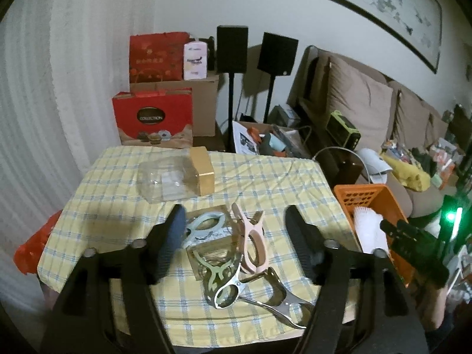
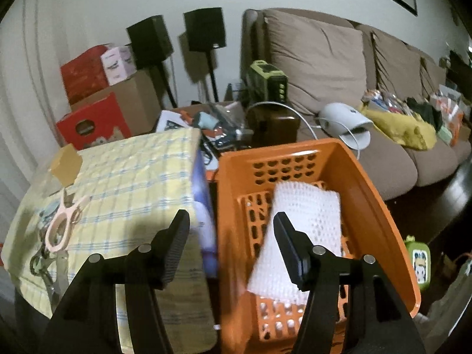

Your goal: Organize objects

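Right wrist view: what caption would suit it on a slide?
Open right gripper above an orange basket holding a white mesh pad, beside the checked-cloth table.

Both grippers were matte black plastic. The left gripper (image 1: 236, 242) had broad angular arms with round silver screw heads and ribbed dark pads. The right gripper (image 2: 231, 247) matched, with ridged pads.

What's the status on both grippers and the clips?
Left gripper open over pastel plastic clips. Right gripper open, empty, above orange plastic basket. Nothing blocking.
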`<state>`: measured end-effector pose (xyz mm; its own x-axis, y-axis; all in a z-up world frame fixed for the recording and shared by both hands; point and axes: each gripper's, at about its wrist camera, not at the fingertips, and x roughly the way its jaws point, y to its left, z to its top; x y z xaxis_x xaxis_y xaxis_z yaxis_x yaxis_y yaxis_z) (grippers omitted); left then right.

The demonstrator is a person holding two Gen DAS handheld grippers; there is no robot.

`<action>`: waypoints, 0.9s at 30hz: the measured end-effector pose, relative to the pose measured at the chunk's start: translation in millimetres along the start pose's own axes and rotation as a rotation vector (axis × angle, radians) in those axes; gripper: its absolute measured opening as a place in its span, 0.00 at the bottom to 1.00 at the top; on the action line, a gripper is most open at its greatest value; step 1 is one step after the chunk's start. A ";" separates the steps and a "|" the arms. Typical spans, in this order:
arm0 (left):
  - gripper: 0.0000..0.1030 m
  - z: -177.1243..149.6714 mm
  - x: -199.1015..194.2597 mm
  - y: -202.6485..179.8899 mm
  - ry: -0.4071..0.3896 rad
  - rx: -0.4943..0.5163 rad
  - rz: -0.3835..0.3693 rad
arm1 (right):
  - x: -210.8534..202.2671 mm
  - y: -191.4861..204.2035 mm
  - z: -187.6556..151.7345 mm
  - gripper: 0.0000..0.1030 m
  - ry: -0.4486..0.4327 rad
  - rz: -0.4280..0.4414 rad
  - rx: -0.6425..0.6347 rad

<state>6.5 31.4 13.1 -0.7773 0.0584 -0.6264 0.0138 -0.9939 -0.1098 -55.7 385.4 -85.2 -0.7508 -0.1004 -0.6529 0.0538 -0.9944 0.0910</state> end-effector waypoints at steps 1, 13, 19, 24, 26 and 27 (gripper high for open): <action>0.74 0.1 -1.4 1.3 -0.014 0.000 0.004 | -1.5 5.7 -0.3 0.63 -0.012 0.006 -0.012; 0.86 3.2 -5.5 18.1 -0.065 -0.032 0.022 | -17.8 47.5 -4.3 0.78 -0.112 0.051 -0.112; 0.87 3.3 -0.3 30.6 -0.061 -0.045 0.043 | -41.1 70.8 -5.8 0.80 -0.242 0.071 -0.148; 0.87 4.4 -1.3 45.8 -0.071 -0.082 0.074 | -53.4 87.7 -8.6 0.83 -0.303 0.087 -0.181; 0.87 4.2 -3.6 52.1 -0.085 -0.103 0.085 | -57.5 95.0 -10.6 0.83 -0.329 0.077 -0.205; 0.87 3.6 -4.3 54.9 -0.093 -0.112 0.089 | -59.7 96.4 -11.5 0.83 -0.345 0.069 -0.211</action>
<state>8.4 -23.7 12.5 -0.8244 -0.0430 -0.5643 0.1509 -0.9777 -0.1458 1.9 295.2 -46.1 -0.9156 -0.1854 -0.3569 0.2185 -0.9743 -0.0544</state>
